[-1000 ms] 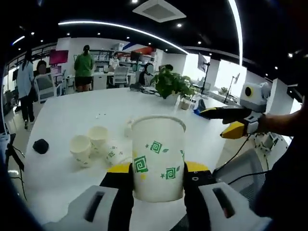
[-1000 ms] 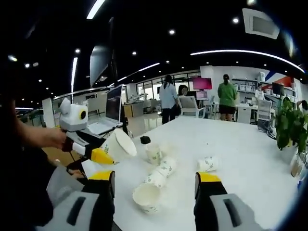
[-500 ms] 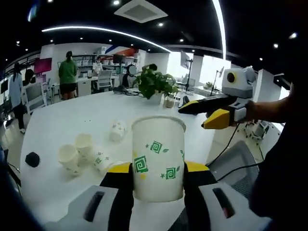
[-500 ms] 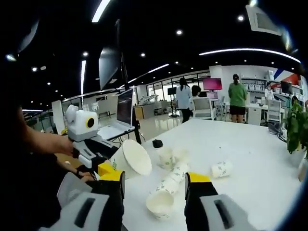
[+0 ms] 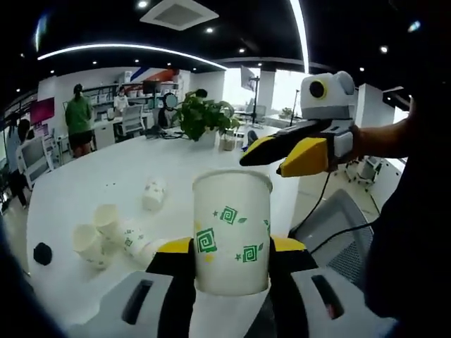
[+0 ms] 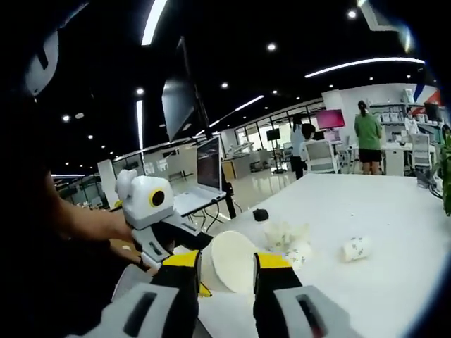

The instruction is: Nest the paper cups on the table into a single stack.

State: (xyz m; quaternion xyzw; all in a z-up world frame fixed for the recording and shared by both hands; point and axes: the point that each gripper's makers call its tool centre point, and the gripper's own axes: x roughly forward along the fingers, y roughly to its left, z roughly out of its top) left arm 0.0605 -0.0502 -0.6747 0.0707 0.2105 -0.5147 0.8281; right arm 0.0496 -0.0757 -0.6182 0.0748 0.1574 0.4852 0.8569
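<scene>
You grip one paper cup [image 5: 232, 231] upright in your left hand-held gripper [image 5: 232, 262], off the desk [image 5: 91, 179]; nothing is nested yet. Beyond that cup, loose cups [image 5: 106, 232] lie toppled on the desk near a black object [image 5: 42, 253]. Your right hand-held gripper [image 6: 227, 269], jaws parted and empty, frames the cup's mouth
</scene>
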